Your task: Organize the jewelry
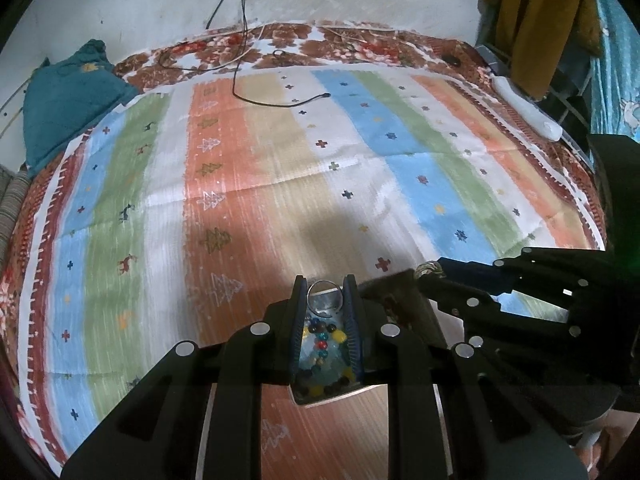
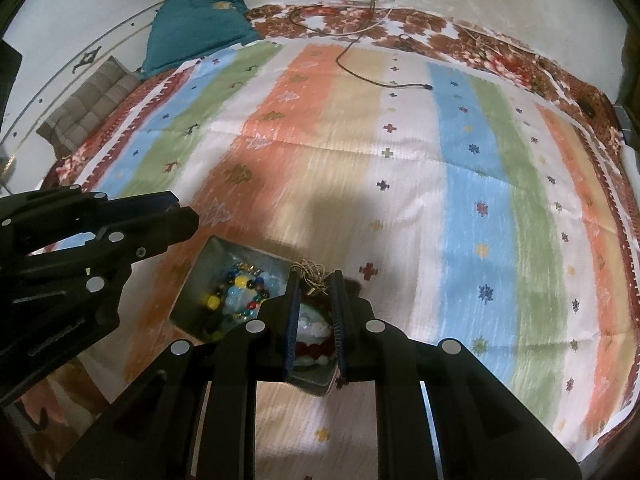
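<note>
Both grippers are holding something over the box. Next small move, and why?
Probably open the left gripper: its ring hangs over the box compartment holding the beads, so it should drop in. The right gripper holds a gold chain over the neighbouring compartment.

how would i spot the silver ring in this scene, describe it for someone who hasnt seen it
On the striped, pastel bedspread sits a small grey metal tray filled with multicoloured beaded bracelets. Above its far end, the left gripper pinches a thin plain silver ring, the only smooth, beadless metal hoop there.
</note>
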Action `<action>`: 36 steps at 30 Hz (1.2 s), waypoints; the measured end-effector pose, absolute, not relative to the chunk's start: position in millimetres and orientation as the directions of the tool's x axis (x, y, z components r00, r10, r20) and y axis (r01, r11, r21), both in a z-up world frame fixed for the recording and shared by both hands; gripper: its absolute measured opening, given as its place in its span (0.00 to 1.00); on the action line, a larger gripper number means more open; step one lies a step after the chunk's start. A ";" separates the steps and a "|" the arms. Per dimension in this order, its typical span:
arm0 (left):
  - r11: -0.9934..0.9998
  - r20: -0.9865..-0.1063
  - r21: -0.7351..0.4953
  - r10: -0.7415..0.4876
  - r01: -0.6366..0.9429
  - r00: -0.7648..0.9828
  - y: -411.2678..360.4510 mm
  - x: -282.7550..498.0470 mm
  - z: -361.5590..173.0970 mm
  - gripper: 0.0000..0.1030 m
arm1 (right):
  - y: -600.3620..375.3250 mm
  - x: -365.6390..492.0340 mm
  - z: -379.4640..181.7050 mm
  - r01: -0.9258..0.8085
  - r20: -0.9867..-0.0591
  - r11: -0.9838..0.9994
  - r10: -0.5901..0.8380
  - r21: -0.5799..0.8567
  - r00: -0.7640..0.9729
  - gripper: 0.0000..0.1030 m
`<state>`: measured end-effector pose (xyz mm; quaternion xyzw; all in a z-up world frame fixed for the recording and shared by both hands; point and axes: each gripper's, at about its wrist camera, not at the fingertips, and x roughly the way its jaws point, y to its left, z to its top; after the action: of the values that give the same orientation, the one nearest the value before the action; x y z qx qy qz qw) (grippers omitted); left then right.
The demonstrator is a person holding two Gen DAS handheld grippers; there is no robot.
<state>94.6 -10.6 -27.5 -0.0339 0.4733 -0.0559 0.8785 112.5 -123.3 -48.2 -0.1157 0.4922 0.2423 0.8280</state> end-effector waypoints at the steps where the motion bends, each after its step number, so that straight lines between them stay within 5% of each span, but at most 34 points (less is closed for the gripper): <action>1: 0.991 -0.827 -0.112 -0.131 0.068 0.547 -11.1 92.6 -27.3 0.17 | -123.6 111.3 -48.1 -0.515 -0.871 0.856 0.288 0.048 0.398 0.16; 12: 0.990 -0.820 -0.129 -0.138 0.055 0.556 -10.2 85.0 -25.7 0.23 | -121.6 102.5 -49.1 -0.519 -0.868 0.853 0.299 0.058 0.396 0.18; 15: 0.990 -0.818 -0.136 -0.130 0.031 0.561 -5.1 85.5 -24.4 0.24 | -122.6 103.1 -50.7 -0.515 -0.874 0.856 0.291 0.056 0.389 0.35; 22: 0.989 -0.816 -0.148 -0.131 0.017 0.563 0.6 82.1 -22.1 0.44 | -133.2 104.3 -46.5 -0.490 -0.877 0.867 0.305 0.093 0.372 0.35; 27: 0.984 -0.812 -0.179 -0.156 0.015 0.562 5.4 72.0 -19.2 0.55 | -144.9 98.9 -39.2 -0.484 -0.871 0.864 0.339 0.139 0.355 0.52; 36: 0.975 -0.798 -0.220 -0.186 0.010 0.573 13.1 50.1 -14.4 0.66 | -161.3 85.4 -24.1 -0.478 -0.852 0.863 0.367 0.163 0.373 0.61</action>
<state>50.1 13.1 -14.4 -0.0960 0.4586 -0.0557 0.8817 85.4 -161.3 -24.1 -0.0557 0.4982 0.2558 0.8266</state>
